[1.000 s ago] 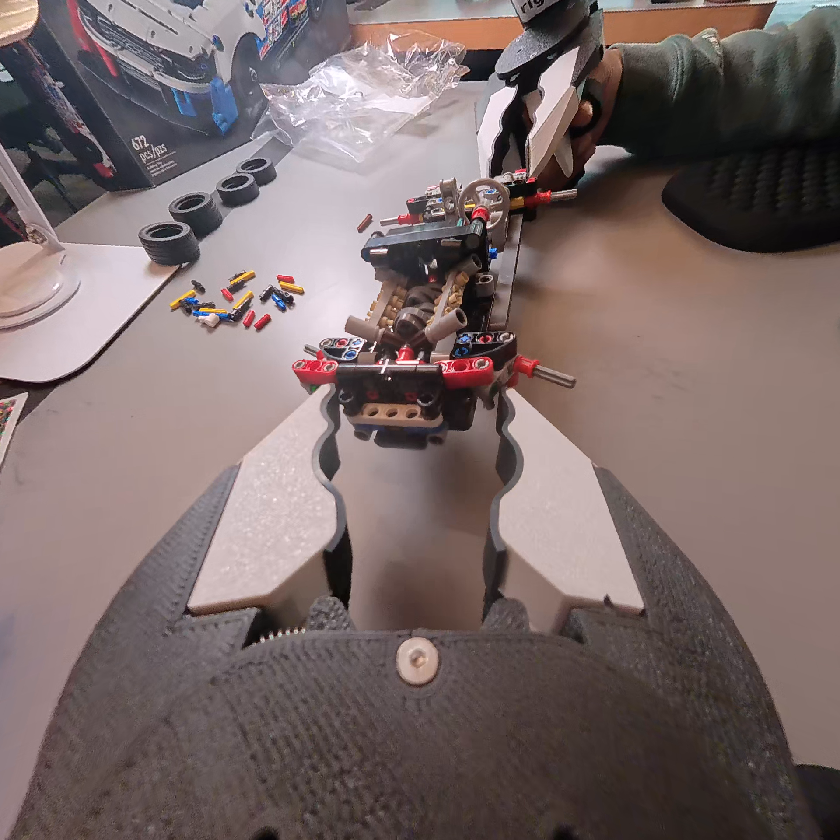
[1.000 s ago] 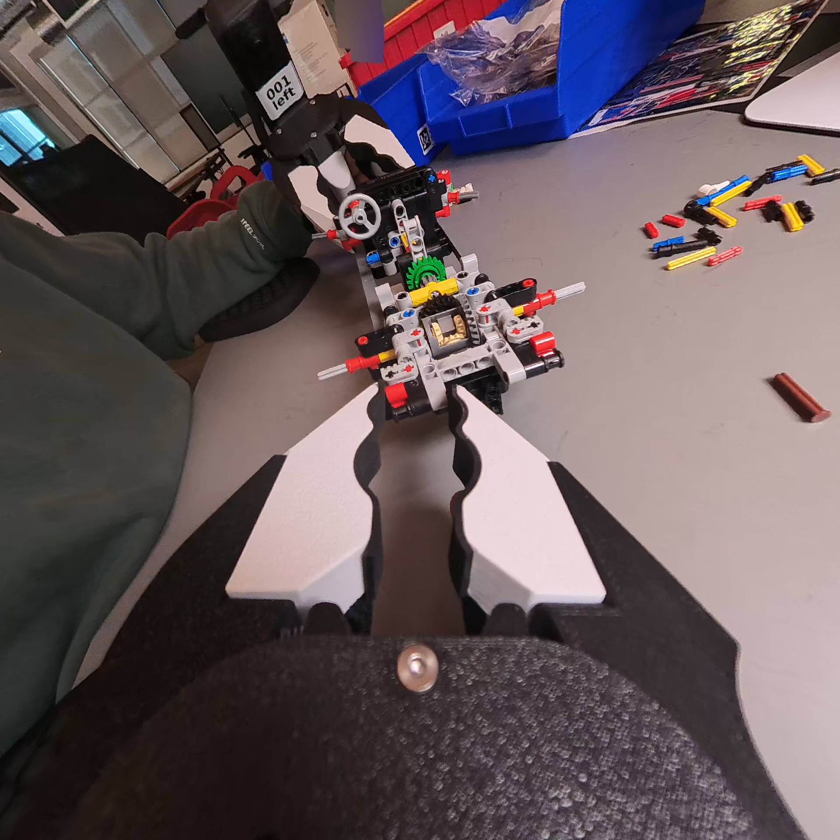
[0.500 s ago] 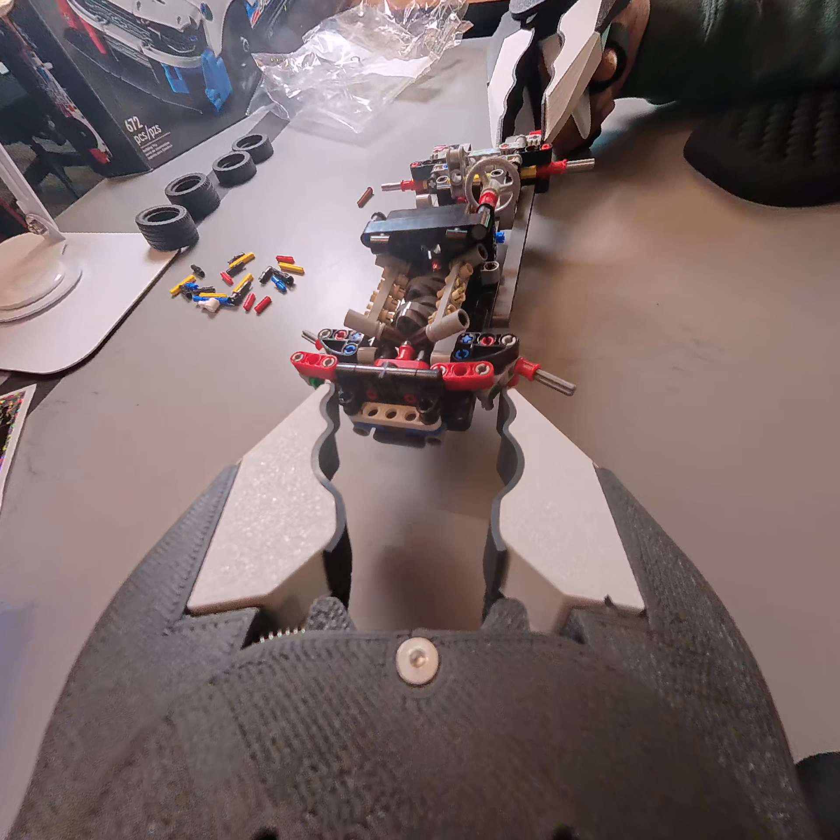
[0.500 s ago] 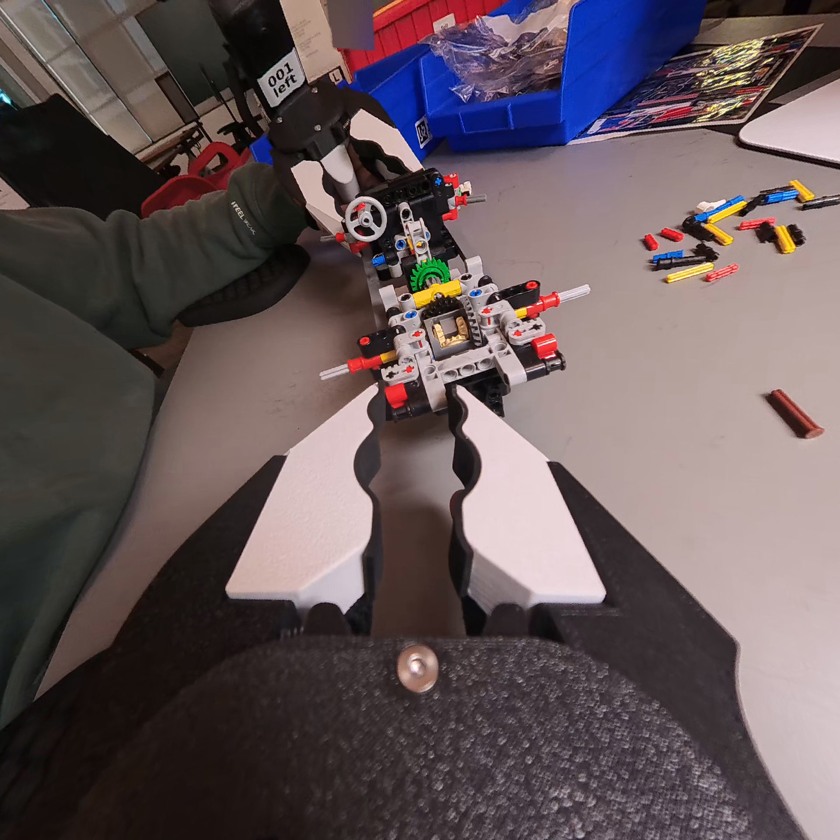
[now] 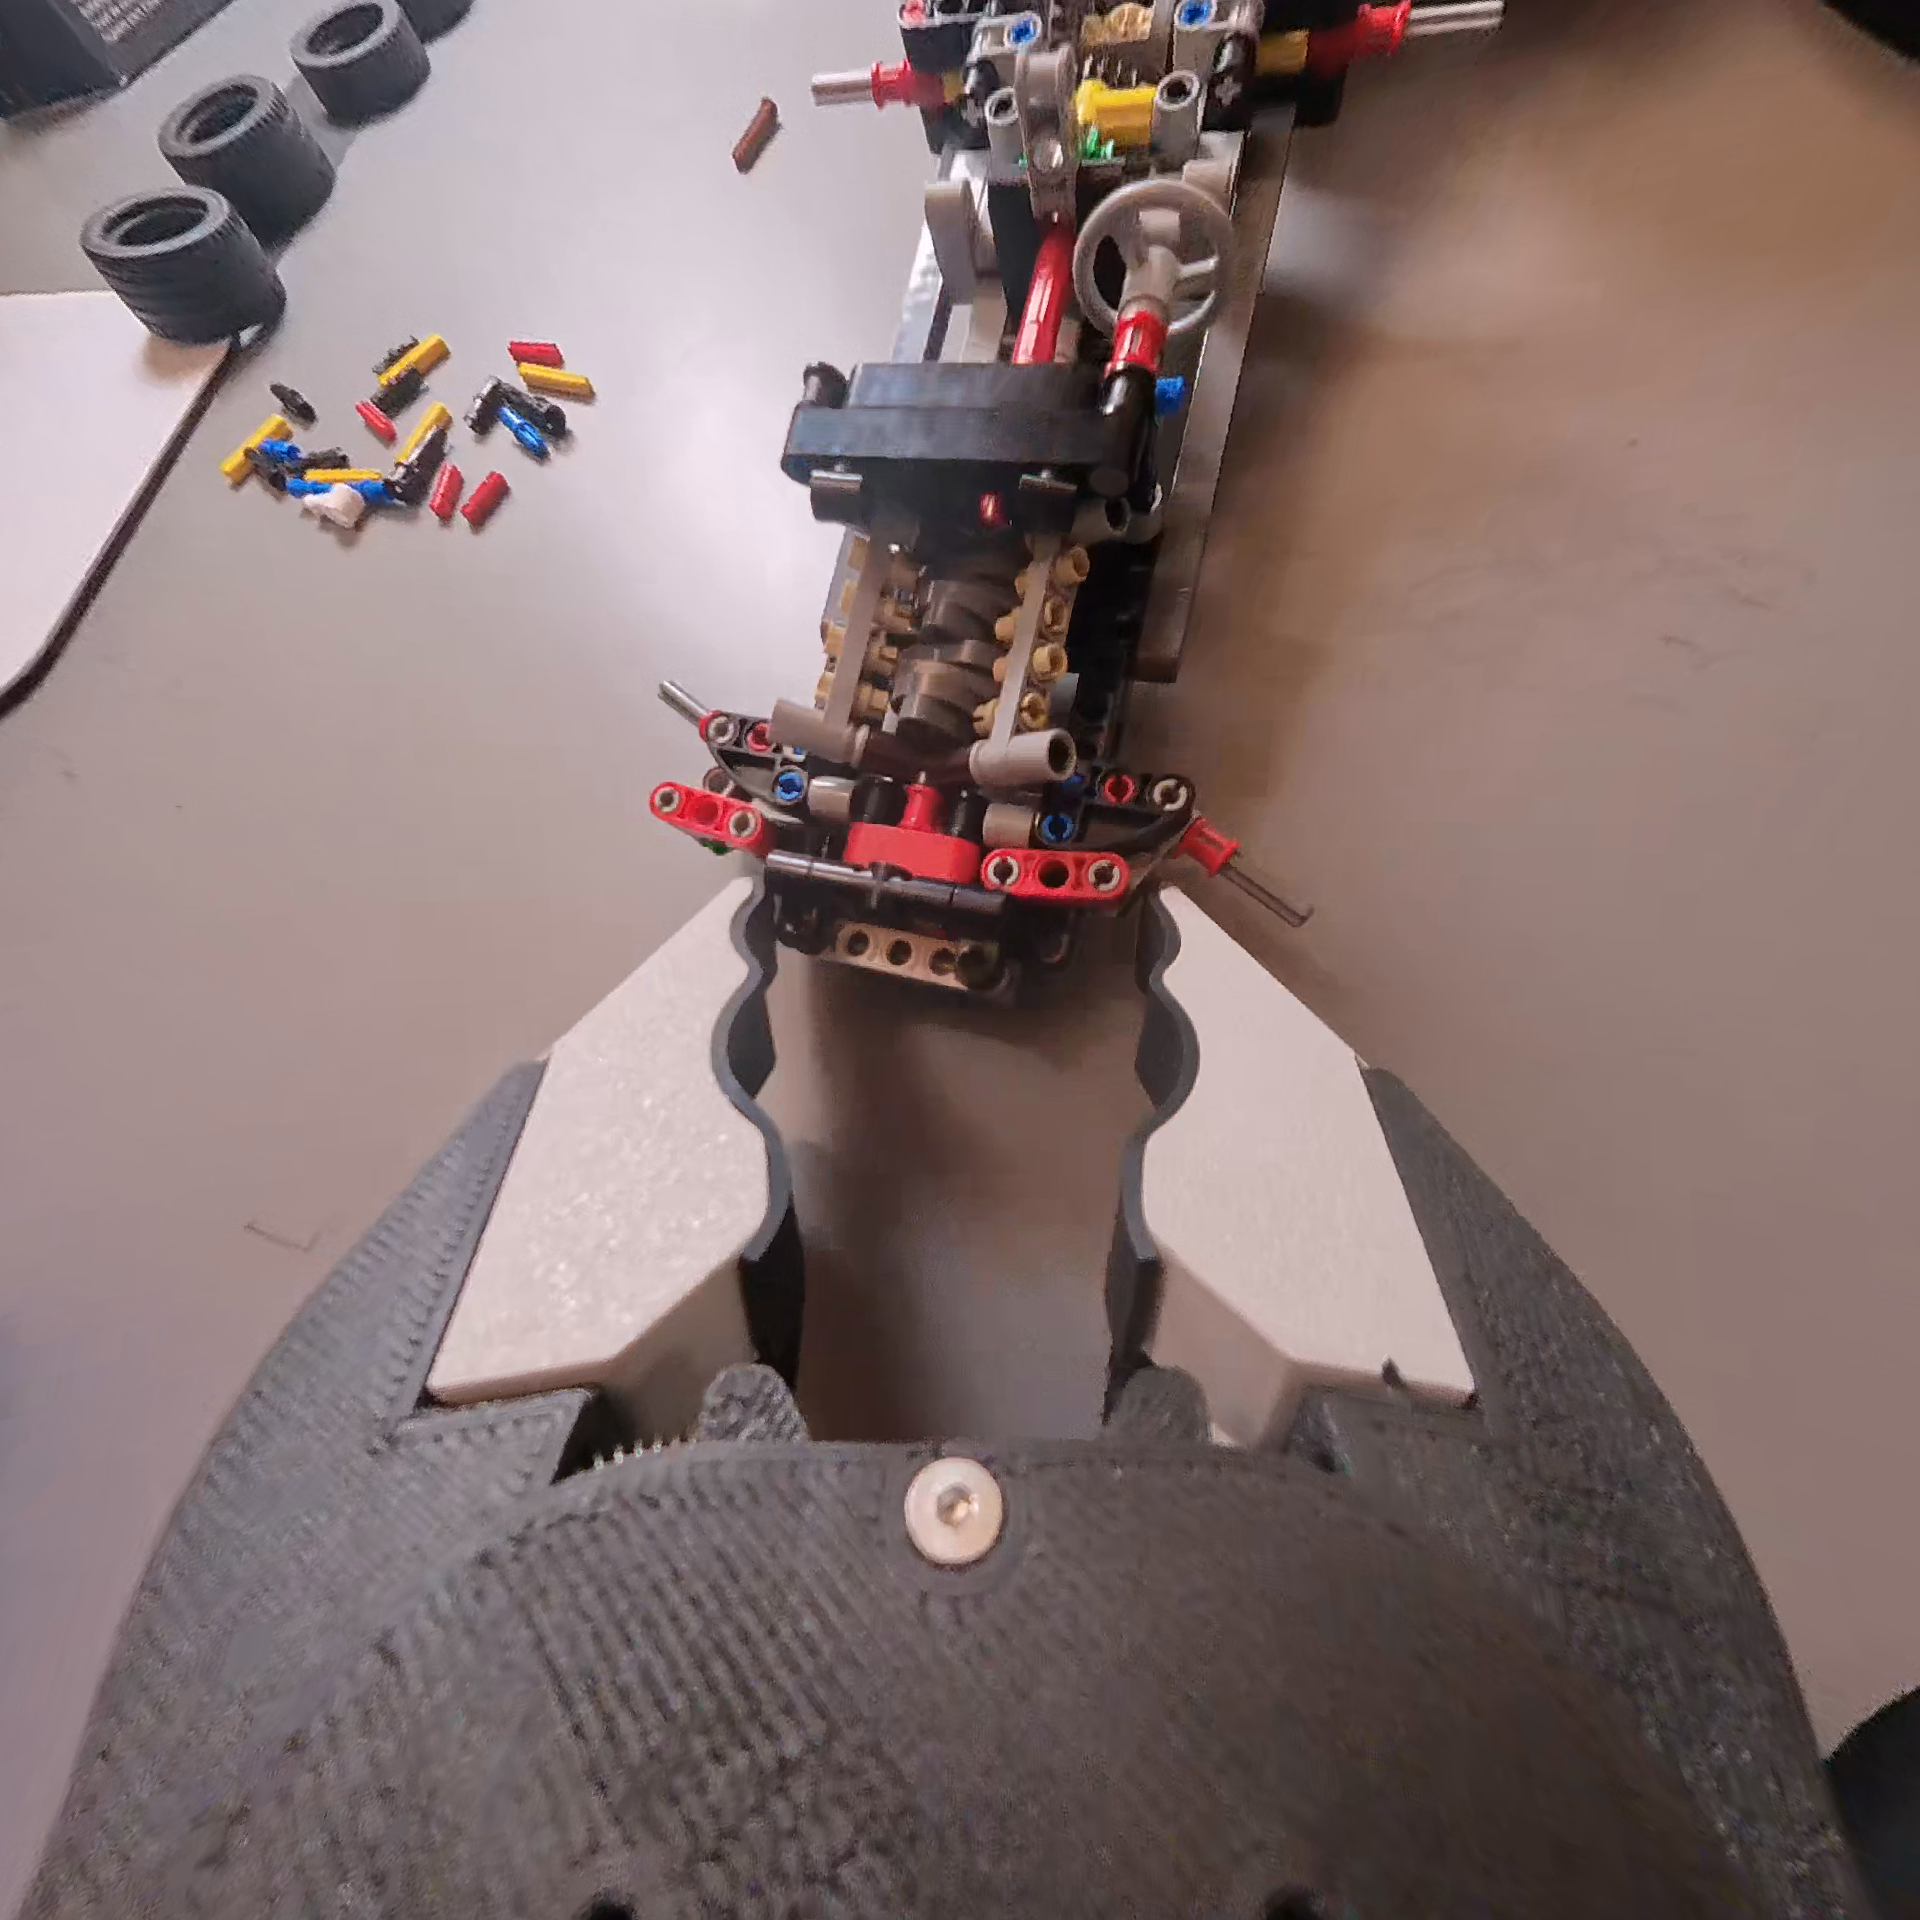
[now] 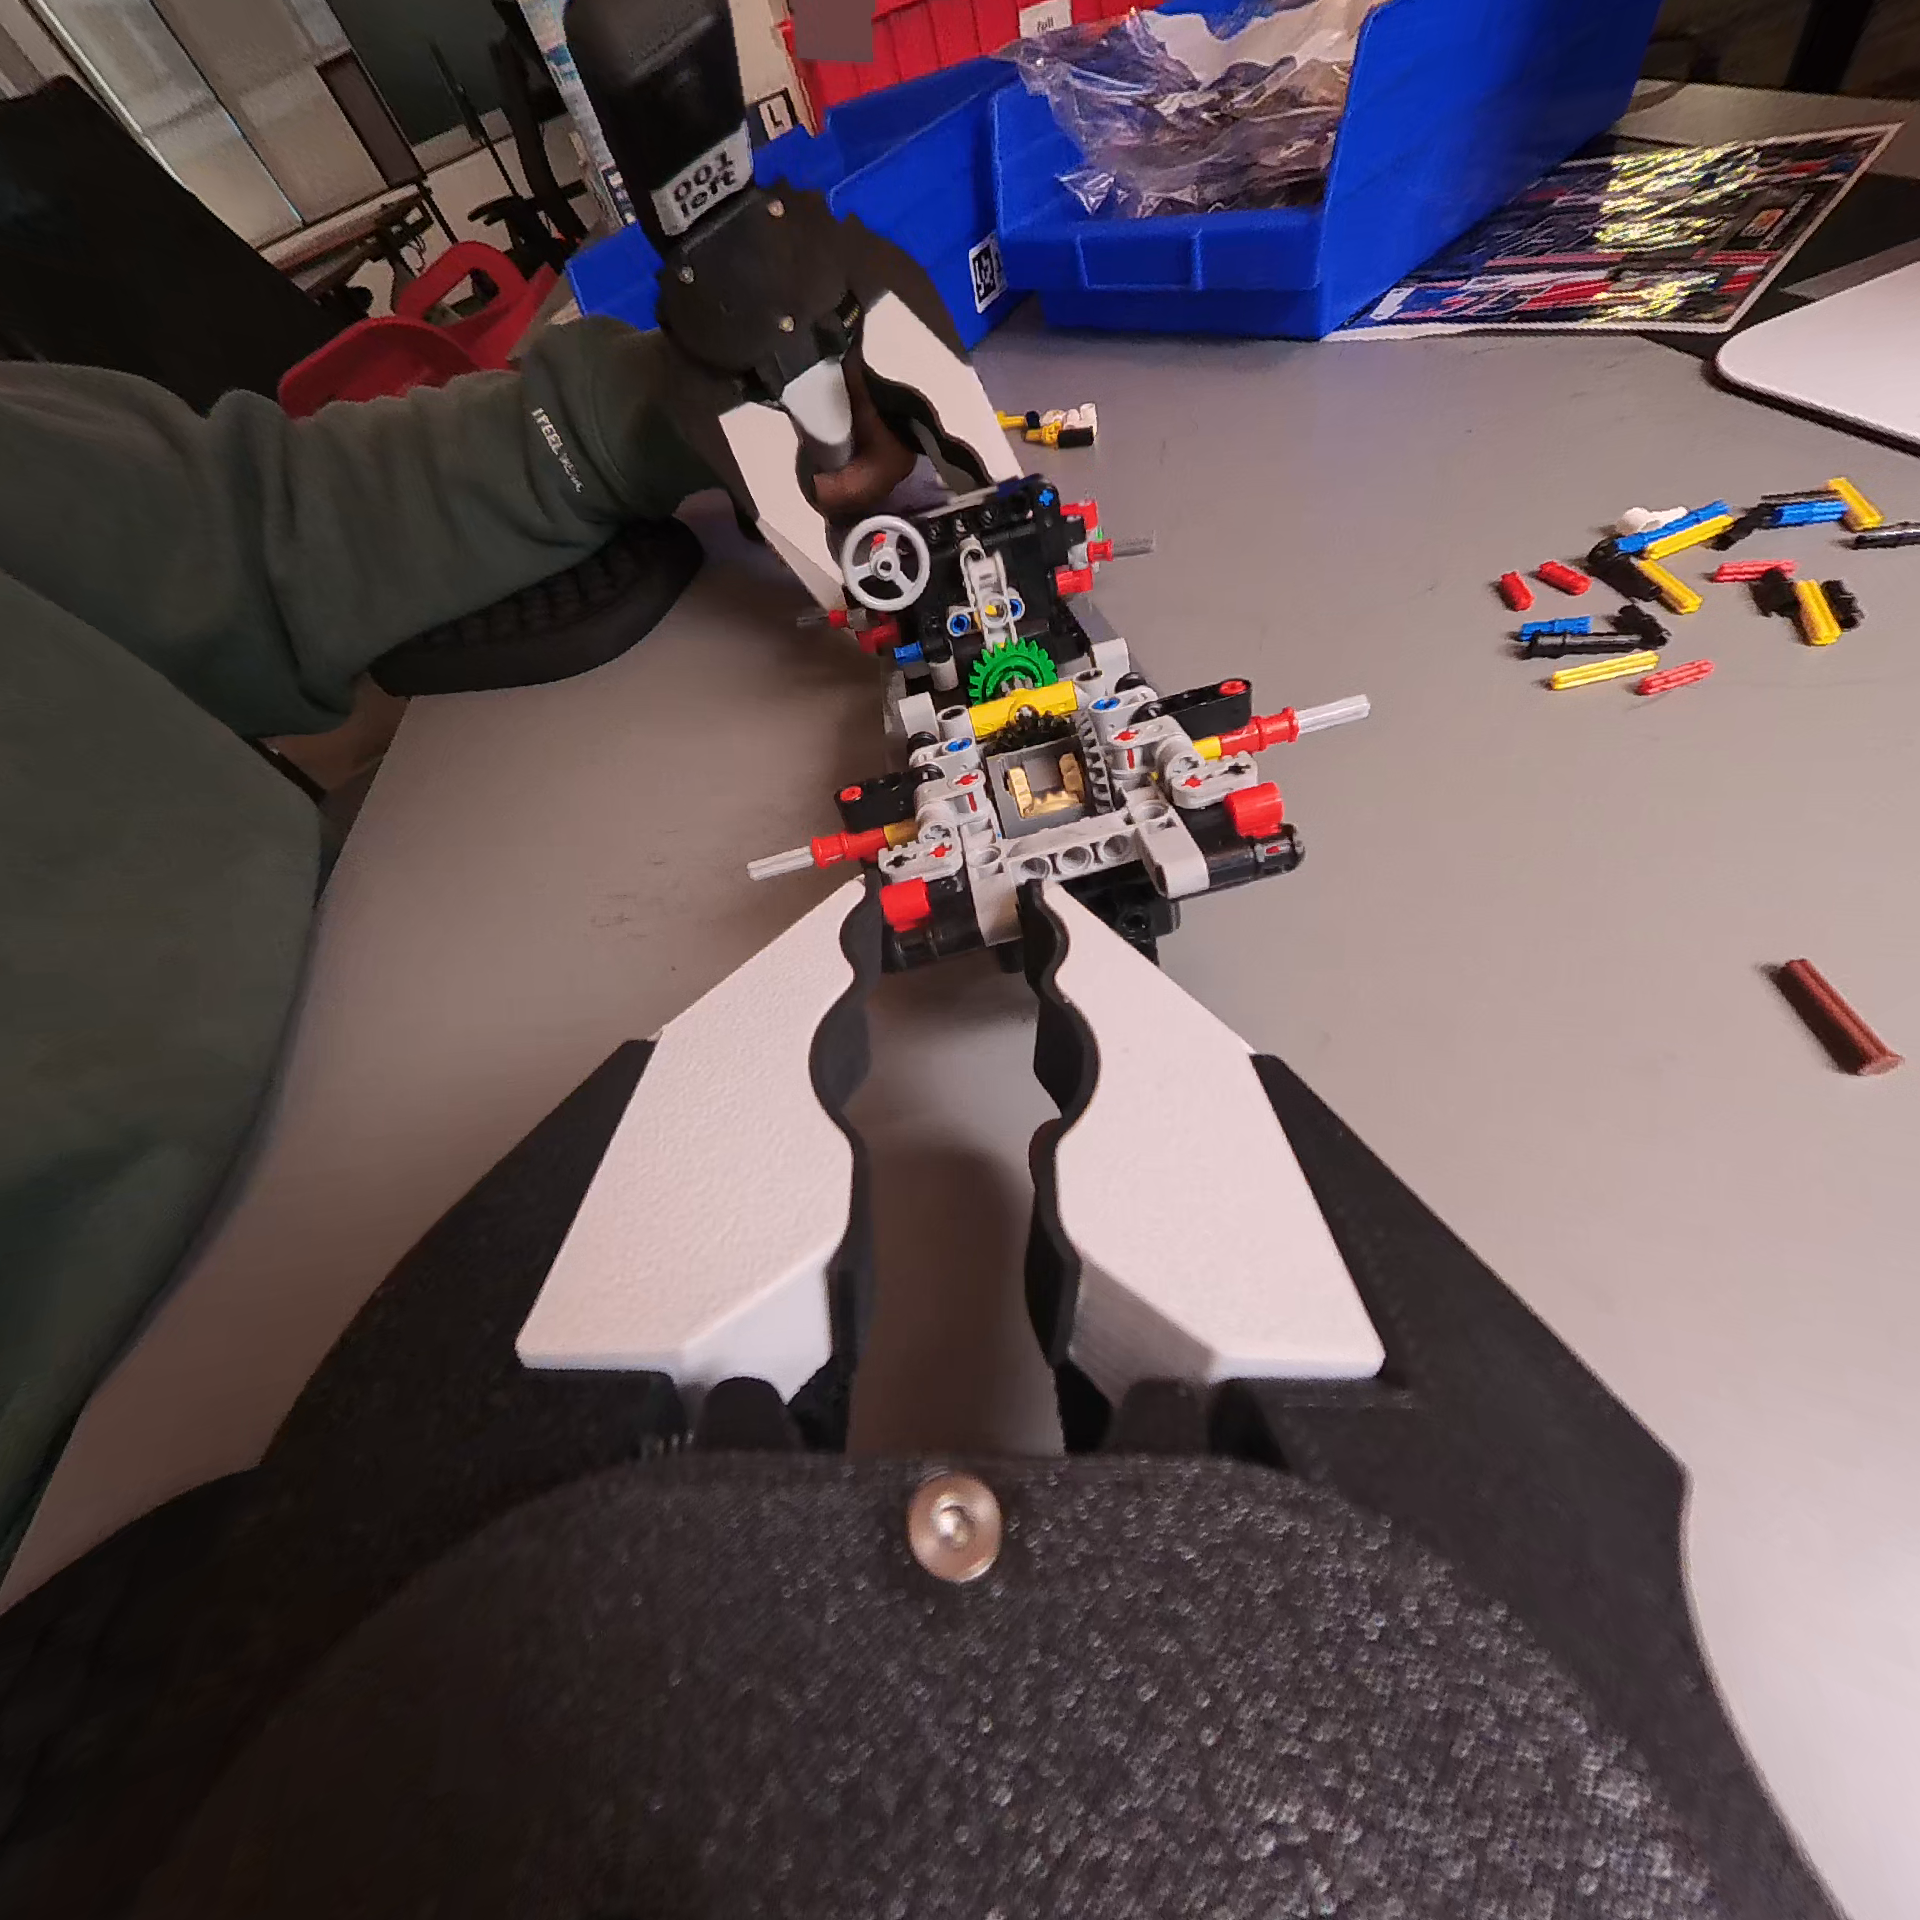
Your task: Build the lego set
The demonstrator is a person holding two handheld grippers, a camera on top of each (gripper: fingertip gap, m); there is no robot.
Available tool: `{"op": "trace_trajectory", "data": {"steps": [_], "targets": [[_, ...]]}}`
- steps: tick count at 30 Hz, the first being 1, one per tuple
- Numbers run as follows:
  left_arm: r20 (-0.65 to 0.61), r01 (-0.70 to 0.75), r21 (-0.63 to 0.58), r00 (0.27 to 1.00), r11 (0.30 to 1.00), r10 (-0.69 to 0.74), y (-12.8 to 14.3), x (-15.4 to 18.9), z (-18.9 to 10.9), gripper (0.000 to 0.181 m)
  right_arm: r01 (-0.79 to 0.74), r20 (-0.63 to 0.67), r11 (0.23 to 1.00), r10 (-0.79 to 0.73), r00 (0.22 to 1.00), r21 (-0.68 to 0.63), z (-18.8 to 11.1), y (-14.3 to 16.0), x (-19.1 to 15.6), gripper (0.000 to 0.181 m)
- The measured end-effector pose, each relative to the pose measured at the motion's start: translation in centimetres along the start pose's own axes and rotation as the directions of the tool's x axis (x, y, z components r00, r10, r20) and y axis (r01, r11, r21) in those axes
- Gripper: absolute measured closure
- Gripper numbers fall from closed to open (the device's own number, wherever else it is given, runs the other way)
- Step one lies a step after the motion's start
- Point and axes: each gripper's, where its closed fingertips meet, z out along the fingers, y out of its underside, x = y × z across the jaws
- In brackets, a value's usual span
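The long lego car chassis (image 5: 956, 623) lies on the grey table, with a grey steering wheel (image 5: 1153, 255) and axle stubs at both ends. My left gripper (image 5: 956, 914) is shut on its front end, fingertips either side below the red beams. My right gripper (image 6: 951, 909) is shut on the rear end of the chassis (image 6: 1049, 821), beside a red pin. The left gripper (image 6: 914, 520) also shows in the right wrist view, held steeply over the far end by a hand in a green sleeve (image 6: 364, 499).
Loose coloured pins (image 5: 405, 436) and a brown axle (image 5: 755, 133) lie left of the chassis; they also show in the right wrist view, pins (image 6: 1683, 592) and axle (image 6: 1834, 1018). Black tyres (image 5: 182, 260) stand by a white board (image 5: 62, 436). Blue bins (image 6: 1247, 187) and a sticker sheet (image 6: 1621, 239) sit behind. My hands' fingertips stand some 20 cm from each other.
The left gripper has tipped up and now looks down on the chassis more steeply; the right gripper has dropped out of its view. Both keep their hold and the chassis stays in place.
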Motion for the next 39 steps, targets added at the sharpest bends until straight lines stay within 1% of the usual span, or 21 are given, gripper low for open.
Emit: {"op": "trace_trajectory", "data": {"steps": [5, 7, 9, 11, 13, 15, 19, 23, 26, 30, 32, 35, 37, 39], "targets": [[0.004, 0.0, -0.016, 1.0, 1.0, 0.001, 0.2, 0.0, -0.1, 0.111, 0.021, -0.004, 1.0, -0.021, 1.0, -0.005, 0.0, 0.0, -0.1, 0.157], [0.014, 0.01, -0.016, 1.0, 1.0, -0.01, 0.3, -0.3, -0.6, 0.107, 0.039, 0.017, 0.999, -0.04, 0.999, 0.027, -0.4, -0.6, -0.6, 0.152], [0.021, 0.028, 0.009, 0.999, 1.0, -0.028, 0.0, -0.6, -1.6, 0.106, 0.068, 0.022, 0.997, -0.069, 0.997, 0.045, -1.3, -1.1, -0.6, 0.147], [0.036, 0.052, 0.049, 0.998, 0.997, -0.054, -0.5, -1.2, -2.8, 0.105, 0.107, -0.002, 0.993, -0.107, 0.994, 0.048, -2.3, -1.1, -0.1, 0.146], [0.047, 0.069, 0.093, 0.996, 0.993, -0.073, -1.2, -1.6, -3.7, 0.105, 0.166, -0.06, 0.986, -0.165, 0.984, 0.006, -2.8, -0.5, 0.9, 0.146], [0.047, 0.075, 0.122, 0.996, 0.99, -0.081, -1.7, -1.6, -4.1, 0.105, 0.213, -0.077, 0.976, -0.215, 0.974, -0.033, -2.8, 0.1, 1.1, 0.146], [0.044, 0.058, 0.136, 0.997, 0.989, -0.064, -2.4, -1.0, -3.4, 0.105, 0.228, -0.062, 0.971, -0.232, 0.971, -0.067, -2.1, 0.9, 0.8, 0.147], [0.053, 0.012, 0.141, 0.998, 0.99, -0.02, -3.5, -0.1, -2.5, 0.105, 0.291, -0.067, 0.95, -0.299, 0.952, -0.11, -1.4, 1.6, 0.6, 0.147], [0.088, -0.045, 0.128, 0.996, 0.991, 0.033, -4.2, 0.5, -1.7, 0.105, 0.347, -0.09, 0.931, -0.358, 0.93, -0.116, -0.6, 1.4, 0.3, 0.149], [0.181, -0.12, 0.082, 0.978, 0.989, 0.104, -5.2, 0.6, -0.5, 0.107, 0.39, -0.109, 0.914, -0.402, 0.909, -0.113, -0.2, 1.2, 0.1, 0.159], [0.23, -0.155, 0.04, 0.963, 0.987, 0.142, -5.5, 0.6, 0.0, 0.107, 0.376, -0.115, 0.919, -0.388, 0.914, -0.116, -0.2, 1.1, 0.1, 0.161], [0.232, -0.202, 0.036, 0.954, 0.979, 0.189, -6.3, 1.8, 0.9, 0.106, 0.294, -0.098, 0.95, -0.304, 0.948, -0.102, 0.0, 0.9, -0.1, 0.161], [0.241, -0.239, 0.009, 0.943, 0.971, 0.23, -6.3, 2.1, 1.5, 0.105, 0.184, -0.081, 0.979, -0.192, 0.978, -0.091, 0.2, 0.6, -0.2, 0.161], [0.292, -0.288, -0.04, 0.912, 0.957, 0.287, -6.0, 1.7, 1.8, 0.105, 0.073, -0.061, 0.994, -0.078, 0.995, -0.078, 0.4, 0.4, -0.4, 0.161]]}}
